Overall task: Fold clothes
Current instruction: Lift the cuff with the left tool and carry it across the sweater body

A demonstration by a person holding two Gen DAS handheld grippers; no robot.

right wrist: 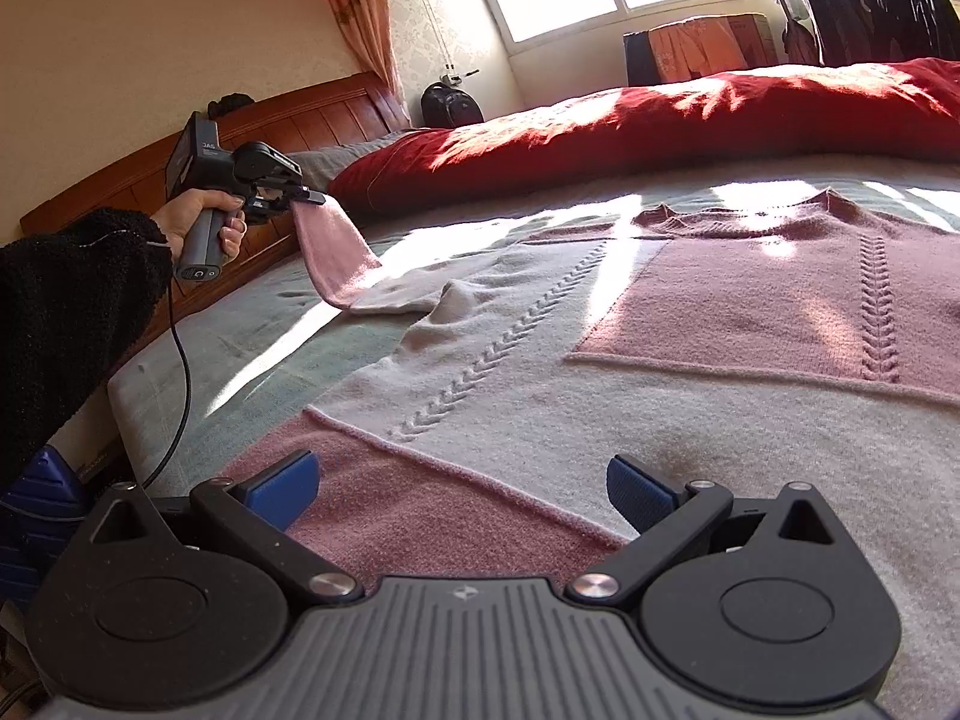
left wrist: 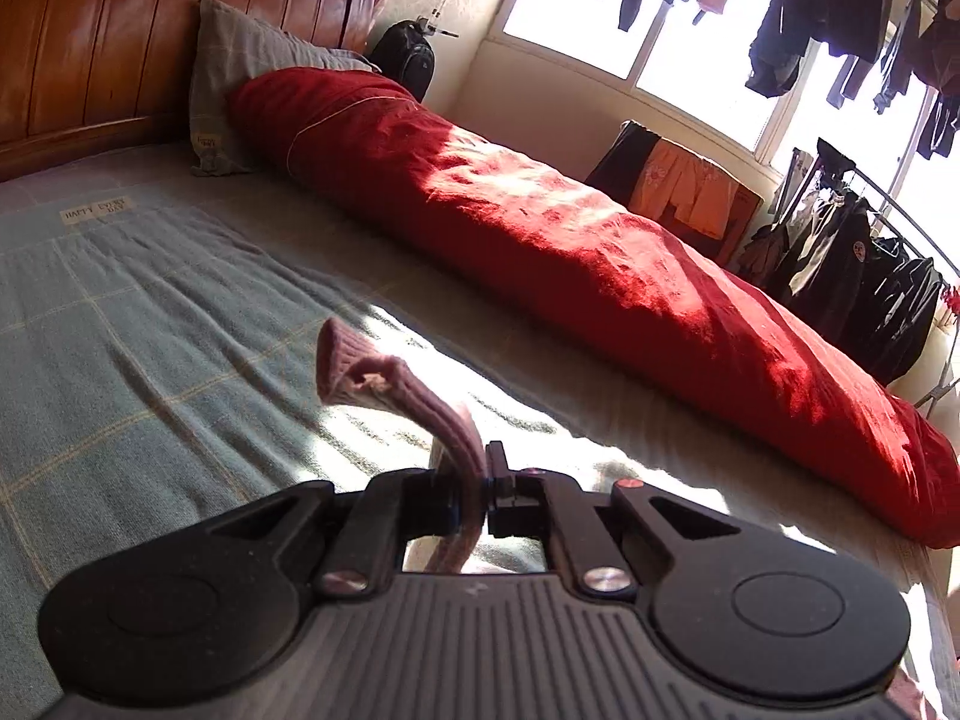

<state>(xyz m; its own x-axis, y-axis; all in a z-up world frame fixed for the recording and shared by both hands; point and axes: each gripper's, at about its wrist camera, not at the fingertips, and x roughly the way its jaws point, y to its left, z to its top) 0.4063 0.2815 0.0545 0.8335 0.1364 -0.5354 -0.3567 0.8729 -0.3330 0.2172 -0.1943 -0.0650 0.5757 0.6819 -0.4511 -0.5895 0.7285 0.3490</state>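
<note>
a: start at the jaws. what has the left gripper (left wrist: 486, 480) got?

b: its jaws are pinched tight on the pink cuff of the sweater's sleeve (right wrist: 333, 252). from the right wrist view the sleeve hangs from that gripper, lifted clear of the bed (right wrist: 252, 324), while the shoulder end lies bunched on the cover. a hand (right wrist: 201, 222) in a dark fuzzy sleeve grips the handle.

a: and the right gripper (right wrist: 462, 492)?

b: jaws wide apart, nothing between the blue pads (right wrist: 288, 480). it hovers just over the sweater's near hem, not visibly pressing on it.

a: where is the sweater (right wrist: 660, 324) itself?

b: spread flat on the bed, pink and cream panels up, neckline toward the rolled red quilt (right wrist: 660, 114) along the far side.

a: so how far along?

b: early, i'd say. the body is laid out and no fold shows in it. one sleeve is picked up, likely to be brought across the chest. the other sleeve is out of view; the side folds and the final halving look still to do.

a: any baskets or boxes for the folded pieces?

b: none that i can make out. only a dark backpack (right wrist: 450, 105) by the wall, and i can't tell what's in it.
</note>
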